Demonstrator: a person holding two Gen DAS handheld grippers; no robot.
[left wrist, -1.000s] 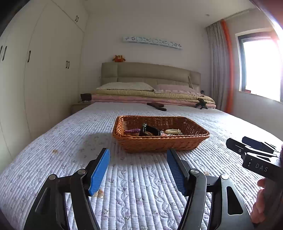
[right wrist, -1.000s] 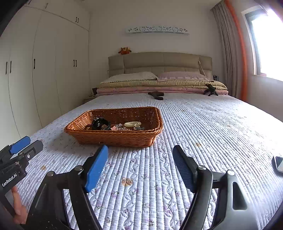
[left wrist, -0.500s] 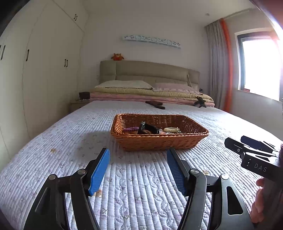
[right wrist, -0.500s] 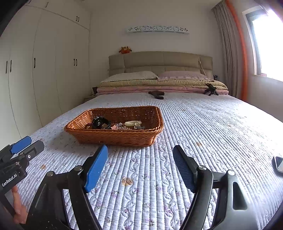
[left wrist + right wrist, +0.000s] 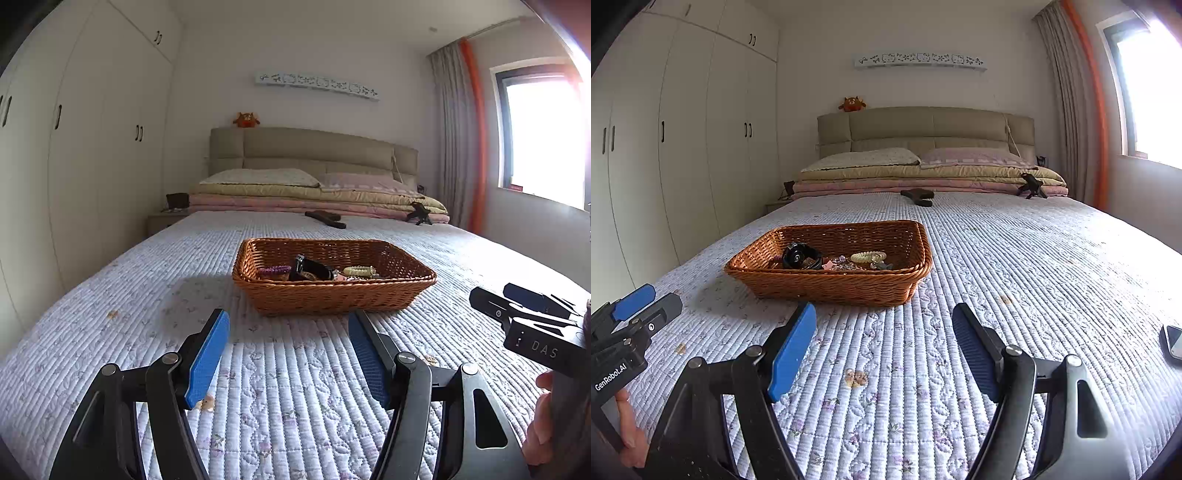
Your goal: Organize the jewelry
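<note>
A brown wicker basket [image 5: 391, 291] sits on the quilted bed, also in the right wrist view [image 5: 827, 288]. It holds a black watch [image 5: 798, 255], a purple bracelet [image 5: 274, 271], a cream beaded bracelet [image 5: 868, 256] and small mixed pieces. My left gripper [image 5: 290, 332] is open and empty, just short of the basket's near side. My right gripper [image 5: 884, 328] is open and empty, in front of the basket's right corner. Each gripper shows at the edge of the other's view, the right gripper [image 5: 524, 306] and the left gripper [image 5: 639, 306].
A phone [image 5: 1172, 341] lies at the bed's right edge. A dark object [image 5: 918, 195] and a small black tripod [image 5: 1030, 186] lie near the folded bedding and pillows. White wardrobes stand to the left, a window and curtain to the right.
The left wrist view has dipped slightly, so the basket sits a little higher in frame. Both grippers stay open and empty. The right view barely changed.
</note>
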